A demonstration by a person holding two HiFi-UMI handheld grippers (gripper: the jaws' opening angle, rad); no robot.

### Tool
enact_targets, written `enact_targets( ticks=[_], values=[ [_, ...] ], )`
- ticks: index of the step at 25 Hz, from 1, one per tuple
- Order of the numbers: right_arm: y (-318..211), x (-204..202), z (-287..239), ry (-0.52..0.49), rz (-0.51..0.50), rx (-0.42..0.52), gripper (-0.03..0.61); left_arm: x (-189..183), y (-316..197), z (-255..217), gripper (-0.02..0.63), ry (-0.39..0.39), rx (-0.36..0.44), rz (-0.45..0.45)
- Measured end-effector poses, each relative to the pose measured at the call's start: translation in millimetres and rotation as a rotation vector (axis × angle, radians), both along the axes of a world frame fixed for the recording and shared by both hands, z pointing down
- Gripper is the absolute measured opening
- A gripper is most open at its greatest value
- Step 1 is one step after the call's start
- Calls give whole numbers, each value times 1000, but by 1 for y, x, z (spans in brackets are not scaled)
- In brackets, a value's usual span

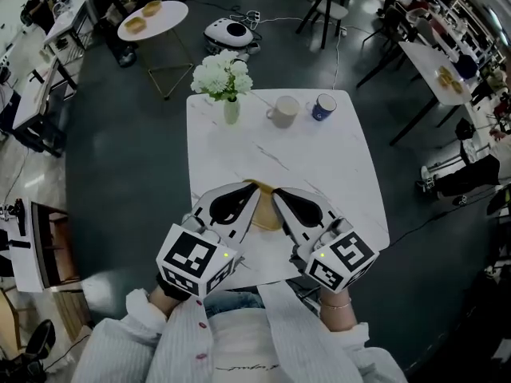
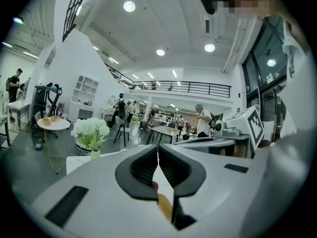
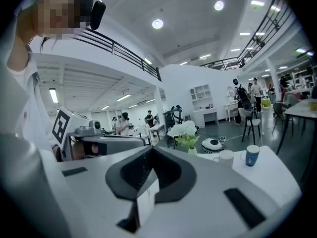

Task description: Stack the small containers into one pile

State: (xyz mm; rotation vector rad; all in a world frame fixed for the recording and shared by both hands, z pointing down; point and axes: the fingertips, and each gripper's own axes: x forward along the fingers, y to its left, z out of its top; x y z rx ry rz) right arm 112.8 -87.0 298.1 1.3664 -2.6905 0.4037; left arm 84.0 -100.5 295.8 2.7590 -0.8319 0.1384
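Left gripper (image 1: 255, 190), right gripper (image 1: 275, 193): jaws pressed together, gripping nothing, tips angled toward each other. Straddle small tan container (image 1: 265, 218) lying just below and between both tips, equally near either, at near edge of white marble bench (image 1: 319, 158).

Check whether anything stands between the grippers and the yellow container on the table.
Nothing visible does. The yellow container lies right at the tips of the left gripper and right gripper. The vase, white mug and blue mug stand well beyond it.
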Motion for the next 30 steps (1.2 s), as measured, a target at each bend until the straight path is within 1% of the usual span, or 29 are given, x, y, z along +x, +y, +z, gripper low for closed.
enact_targets(
  ticks=[3,7,14,18,24,30],
  values=[
    [4,0,-5,47,18,21,11,-2,7,-8,21,17,29,16],
    [7,0,-4,97,35,35,11,-3,11,-6,21,15,50,22],
    [10,2,-3,87,60,29,11,-2,17,-1,21,-10,76,42],
    [13,-1,-3,94,69,27,11,-4,21,0,20,-2,69,51],
    [16,2,-6,99,82,34,11,-4,23,-9,21,-6,100,67],
    [20,0,5,114,87,21,11,-8,30,-1,21,-13,91,79]
  ],
)
